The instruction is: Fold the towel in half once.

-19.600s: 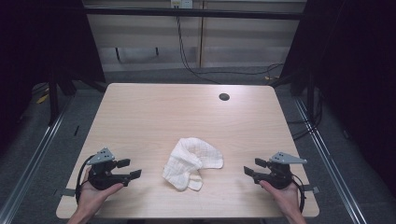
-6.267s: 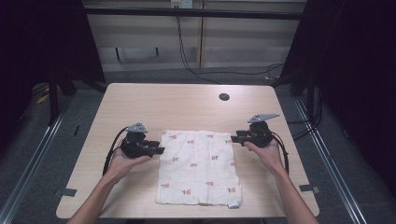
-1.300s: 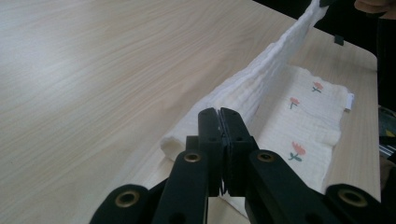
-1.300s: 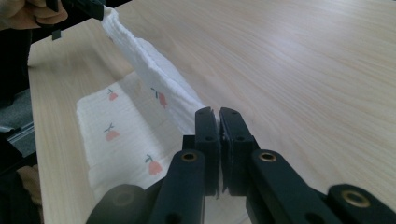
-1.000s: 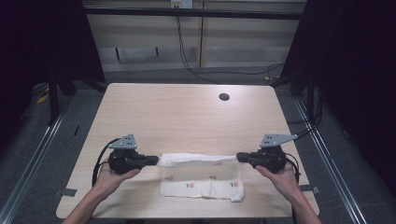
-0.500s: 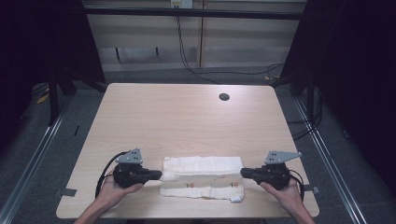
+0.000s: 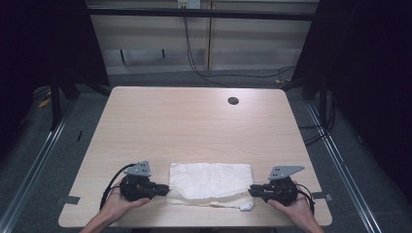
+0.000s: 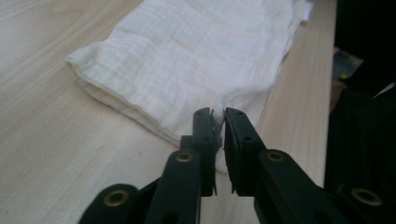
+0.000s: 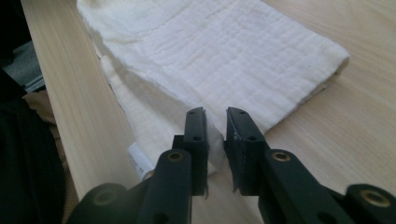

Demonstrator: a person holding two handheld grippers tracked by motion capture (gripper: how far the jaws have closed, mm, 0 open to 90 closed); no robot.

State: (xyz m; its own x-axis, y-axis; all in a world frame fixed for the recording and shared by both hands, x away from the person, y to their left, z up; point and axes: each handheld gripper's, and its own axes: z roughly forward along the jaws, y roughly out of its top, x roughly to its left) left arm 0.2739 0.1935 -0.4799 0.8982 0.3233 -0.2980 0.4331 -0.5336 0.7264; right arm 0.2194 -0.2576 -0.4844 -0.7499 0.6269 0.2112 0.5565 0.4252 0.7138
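So the cloth [image 7: 211,180] is now folded in half, a white band lying flat near the front edge of the desk [image 7: 194,121], between the two grippers. A second ago the far edge was being dragged toward the person and sat as a narrow roll over the lower layer; half a second ago it was nearly down, and now the top layer lies spread over the bottom one, with a strip of the lower layer and a small tag [image 7: 247,207] peeking out at the front right. That looks like the fold landing. Left gripper [image 7: 164,189] is at the cloth's left end; in the left gripper view its jaws are nearly closed with a bit of fabric pinched between the tips, so I'd say it's grasping the cloth corner. Right gripper [image 7: 251,190] is at the right end; its jaws show a narrow gap and I can't tell if any fabric is actually caught or if it's letting go. My guess is the next bit is releasing both corners, then maybe another fold, since the edges don't line up perfectly.
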